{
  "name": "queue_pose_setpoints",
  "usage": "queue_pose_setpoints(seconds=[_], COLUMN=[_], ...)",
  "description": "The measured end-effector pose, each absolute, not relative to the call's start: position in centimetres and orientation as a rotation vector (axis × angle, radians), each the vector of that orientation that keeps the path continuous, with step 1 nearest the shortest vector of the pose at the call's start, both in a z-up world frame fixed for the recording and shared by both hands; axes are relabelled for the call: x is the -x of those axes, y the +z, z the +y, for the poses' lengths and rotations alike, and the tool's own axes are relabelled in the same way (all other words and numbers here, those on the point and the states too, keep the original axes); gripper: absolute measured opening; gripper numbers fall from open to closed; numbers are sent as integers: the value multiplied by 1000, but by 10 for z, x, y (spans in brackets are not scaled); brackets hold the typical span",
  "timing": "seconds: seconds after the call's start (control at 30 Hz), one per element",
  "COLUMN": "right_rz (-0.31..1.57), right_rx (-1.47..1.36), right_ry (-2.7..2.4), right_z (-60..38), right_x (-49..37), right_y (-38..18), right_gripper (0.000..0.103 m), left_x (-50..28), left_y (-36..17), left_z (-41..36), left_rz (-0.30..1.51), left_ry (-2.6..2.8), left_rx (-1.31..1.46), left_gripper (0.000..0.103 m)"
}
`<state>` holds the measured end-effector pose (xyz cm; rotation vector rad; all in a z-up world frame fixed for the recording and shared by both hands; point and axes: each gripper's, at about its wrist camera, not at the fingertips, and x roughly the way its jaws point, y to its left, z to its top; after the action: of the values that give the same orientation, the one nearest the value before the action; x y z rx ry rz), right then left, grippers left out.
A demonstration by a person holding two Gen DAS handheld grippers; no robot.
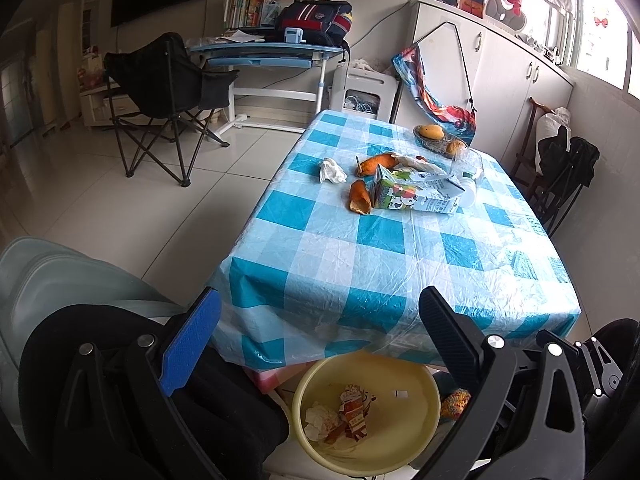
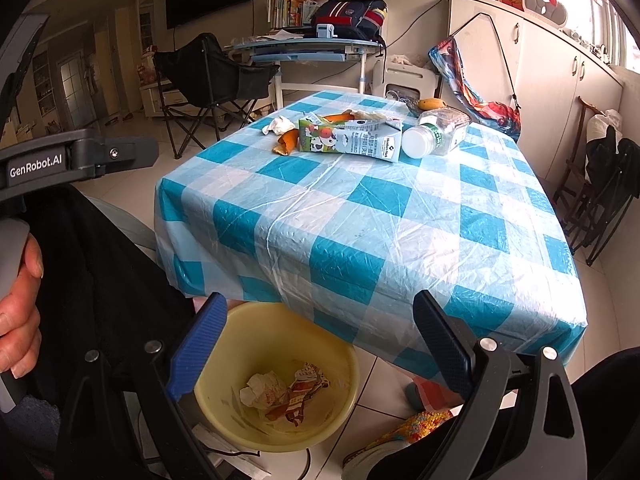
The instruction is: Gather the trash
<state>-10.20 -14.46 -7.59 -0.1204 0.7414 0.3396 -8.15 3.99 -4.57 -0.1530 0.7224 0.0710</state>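
Note:
A yellow bin [image 1: 420, 432] [image 2: 340, 364] stands on the floor under the table's near edge, with crumpled paper and wrappers inside. On the blue-checked table [image 1: 380, 264] [image 2: 380, 216] lie a milk carton [image 1: 416, 194] [image 2: 352, 138], orange peels [image 1: 360, 198] [image 2: 289, 141], a crumpled tissue [image 1: 331, 171] [image 2: 277, 124] and a clear plastic bottle [image 1: 468, 178] [image 2: 430, 134]. My left gripper [image 1: 320, 344] hovers open above the bin, empty. My right gripper [image 2: 316, 348] is also open and empty over the bin.
A basket of fruit [image 1: 434, 136] sits at the table's far end. A black folding chair [image 1: 160, 92] and a blue desk [image 1: 264, 54] stand beyond. White cabinets [image 1: 500, 60] line the right wall. A hand [image 2: 18, 312] holds the other gripper's handle at left.

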Motion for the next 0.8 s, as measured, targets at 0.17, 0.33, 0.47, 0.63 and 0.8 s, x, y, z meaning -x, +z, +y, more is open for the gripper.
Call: queue_pose_setpoints(seconds=[0.17,0.33,0.47,0.63,0.8], right_rz=[745,748,749,759,724], right_rx=[129,136,138,106,113], right_ry=[342,343,345,365,384], right_z=[-143,-142,-141,-143,-143], right_x=[102,102,102,97,85], right_y=[-78,-78,-79,-74,-58], right_gripper=[90,90,90,90,90], left_x=[81,81,81,82,76], left_y=[-46,-46,-46,-45,-29], left_z=[40,40,40,45,60], left_rz=[724,724,725,721,683], left_ry=[70,70,70,61,97], left_rx=[153,153,153,184,223], left_gripper=[96,96,96,96,96])
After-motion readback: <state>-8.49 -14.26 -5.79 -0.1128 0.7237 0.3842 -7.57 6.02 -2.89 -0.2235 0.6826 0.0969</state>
